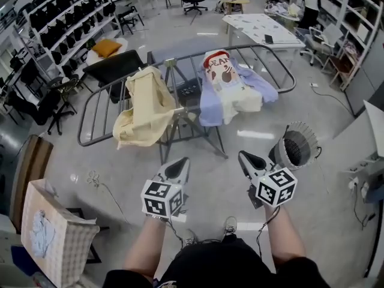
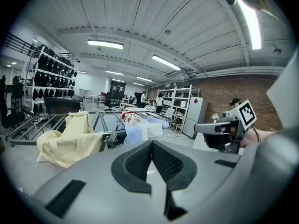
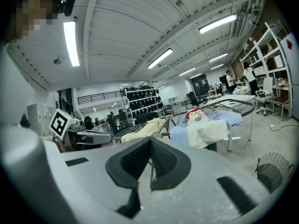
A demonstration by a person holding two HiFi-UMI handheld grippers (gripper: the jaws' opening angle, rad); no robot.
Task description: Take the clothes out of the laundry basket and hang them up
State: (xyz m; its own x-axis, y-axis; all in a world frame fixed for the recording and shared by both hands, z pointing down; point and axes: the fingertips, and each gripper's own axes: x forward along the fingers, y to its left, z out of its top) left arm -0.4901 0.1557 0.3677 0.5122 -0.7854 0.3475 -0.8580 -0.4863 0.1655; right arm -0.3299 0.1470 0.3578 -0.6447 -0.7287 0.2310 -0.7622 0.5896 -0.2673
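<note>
Black pads meet on both tools: the left gripper (image 1: 180, 165) has its jaws pressed flat together with nothing between them, and the right gripper (image 1: 247, 159) is closed the same way and just as empty. They are held side by side, a little apart, pointing forward over the grey floor (image 1: 210, 185). In the left gripper view the closed tips (image 2: 152, 144) aim at the rack, with the right gripper (image 2: 224, 129) off to one side. In the right gripper view the closed tips (image 3: 150, 142) face the same way.

Just beyond the right gripper a round mesh basket (image 1: 295, 147) stands on the floor, its open mouth facing the head camera. Low on the left is a checked hamper (image 1: 63, 248) with a pale blue cloth (image 1: 41, 233) inside.

Ahead of both grippers stands a metal rack (image 1: 96, 117). A yellow garment (image 1: 144, 110) is draped over its left half. On the right half a white shirt (image 1: 234, 95) with a red print lies over a blue garment (image 1: 210, 110), and both hang over the bars.

Behind the rack are a black chair (image 1: 114, 68) and an orange cushion (image 1: 107, 47). Farther back are shelves (image 1: 66, 23) of dark items on the left, a white table (image 1: 261, 24), and a person (image 1: 311, 2) by shelving on the right.
</note>
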